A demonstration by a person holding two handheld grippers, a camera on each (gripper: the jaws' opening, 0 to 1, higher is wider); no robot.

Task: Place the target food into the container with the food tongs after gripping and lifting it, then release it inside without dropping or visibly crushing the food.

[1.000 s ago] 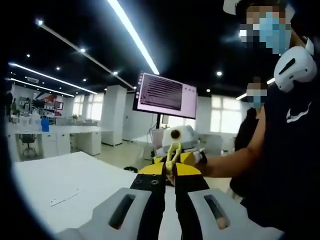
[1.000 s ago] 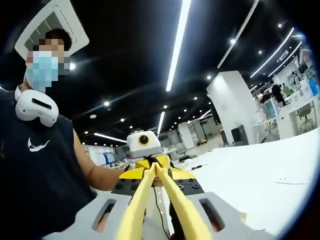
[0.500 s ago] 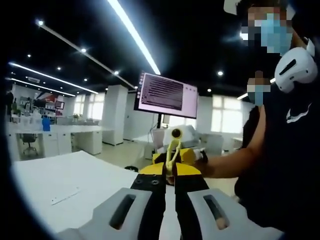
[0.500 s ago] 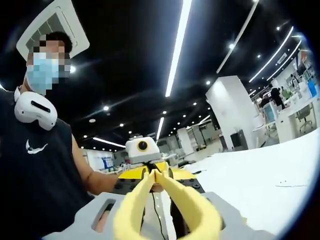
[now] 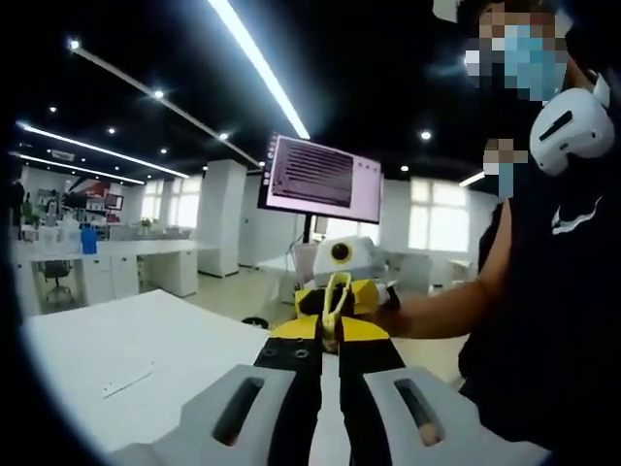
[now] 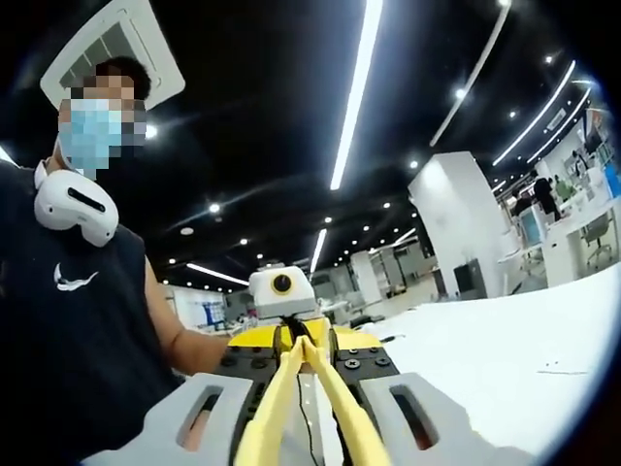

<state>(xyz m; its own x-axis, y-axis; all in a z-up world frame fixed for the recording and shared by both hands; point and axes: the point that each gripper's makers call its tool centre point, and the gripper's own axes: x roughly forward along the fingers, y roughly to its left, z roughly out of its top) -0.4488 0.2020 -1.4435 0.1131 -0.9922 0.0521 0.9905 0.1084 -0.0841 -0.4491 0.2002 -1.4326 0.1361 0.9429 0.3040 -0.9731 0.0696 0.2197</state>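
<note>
The 2 grippers are held up facing each other above a white table point(image 5: 126, 359). In the right gripper view, the right gripper point(image 6: 306, 427) is clenched on yellow food tongs point(image 6: 291, 408), whose 2 arms run forward along the jaws and meet at a tip aimed toward the left gripper point(image 6: 283, 335). In the left gripper view, the left gripper's jaws are seen closed on nothing. Neither the target food nor the container can be located, so its direction from the tongs cannot be told.
</note>
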